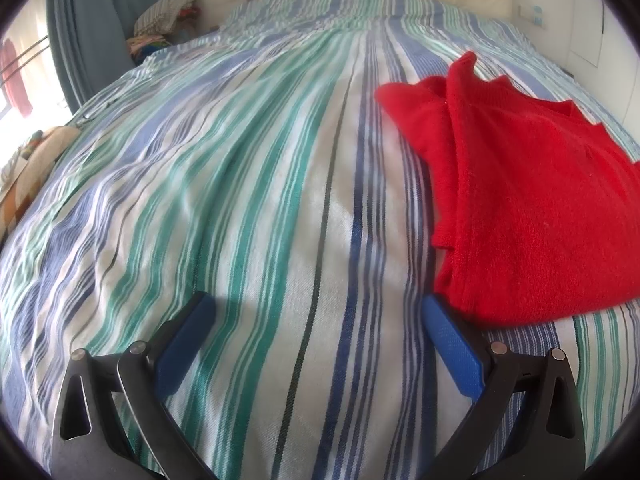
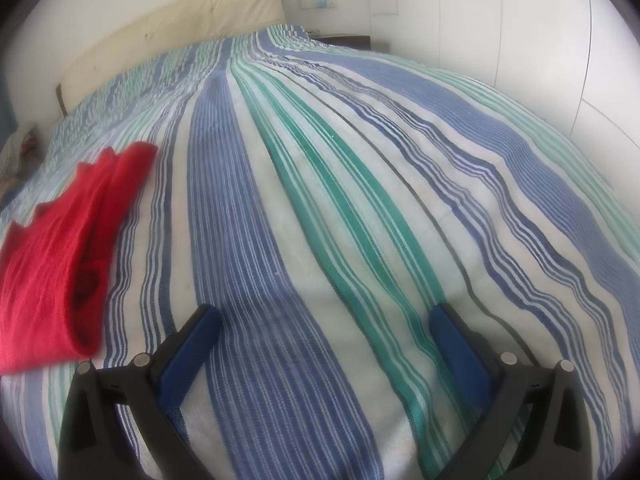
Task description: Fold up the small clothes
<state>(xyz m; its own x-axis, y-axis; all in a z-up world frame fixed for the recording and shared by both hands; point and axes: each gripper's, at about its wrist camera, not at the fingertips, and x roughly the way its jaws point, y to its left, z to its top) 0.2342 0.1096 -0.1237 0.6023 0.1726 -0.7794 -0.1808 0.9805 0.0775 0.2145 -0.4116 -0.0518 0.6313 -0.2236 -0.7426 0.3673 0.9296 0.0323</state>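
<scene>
**Red sweater lies folded on the bed, both claws empty**

Striped bedding in blue, green and white fills both views, spread over a bed (image 1: 248,184) with a cream headboard (image 2: 168,28) at its far end and white cupboard doors (image 2: 520,32) beyond.

Starting at the left claw (image 1: 320,312): its blue-padded fingers (image 1: 448,344) stand wide apart, holding nothing, low over the bedspread. One finger sits just beside the near corner of the red sweater (image 1: 532,196); whether it touches the cloth cannot be told. The right claw (image 2: 324,324) is equally wide and empty, over bare stripes, with the sweater to its left and a little apart.

The sweater rests on the bed between the two claws, already doubled over into a thick stack. A sleeve or side panel pokes out toward the headboard, and the open folded edge facing the right claw shows loose layers.

Judging from this, the fold looks mostly done, perhaps needing one more tuck or a tidy-up. The risks from here:

- The left finger by the sweater's corner could snag the knit and drag the stack open if it moves sideways.
- A pinch that catches only the top layer would peel it off rather than lift the whole bundle.
- The soft, rumpled bedspread could be gripped together with the sweater.

Beyond the bed, a pile of clothes (image 1: 168,16) sits by a blue curtain (image 1: 92,32).
</scene>
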